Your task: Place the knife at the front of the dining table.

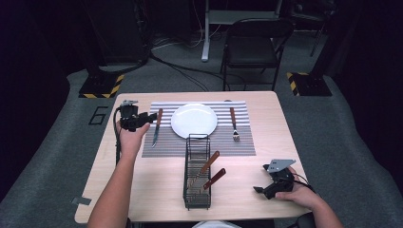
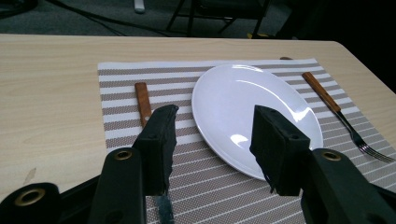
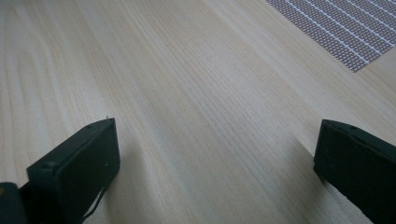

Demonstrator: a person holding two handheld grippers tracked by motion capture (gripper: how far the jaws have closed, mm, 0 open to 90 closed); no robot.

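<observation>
A white plate (image 1: 194,119) sits in the middle of a striped placemat (image 1: 242,142). On the mat to the plate's left lies a knife (image 1: 157,127) with a wooden handle, and a wooden-handled fork (image 1: 233,123) lies to its right. My left gripper (image 1: 151,118) hovers open just left of the knife. In the left gripper view its jaws frame the plate (image 2: 247,112), with the knife handle (image 2: 143,101) beside the left jaw. My right gripper (image 1: 259,189) rests open near the table's front right, over bare wood (image 3: 196,107).
A black wire caddy (image 1: 197,173) stands at the front centre of the table and holds two wooden-handled utensils (image 1: 209,172). A black folding chair (image 1: 252,47) stands beyond the far edge. Hazard-striped stand bases (image 1: 102,85) sit on the floor at both far corners.
</observation>
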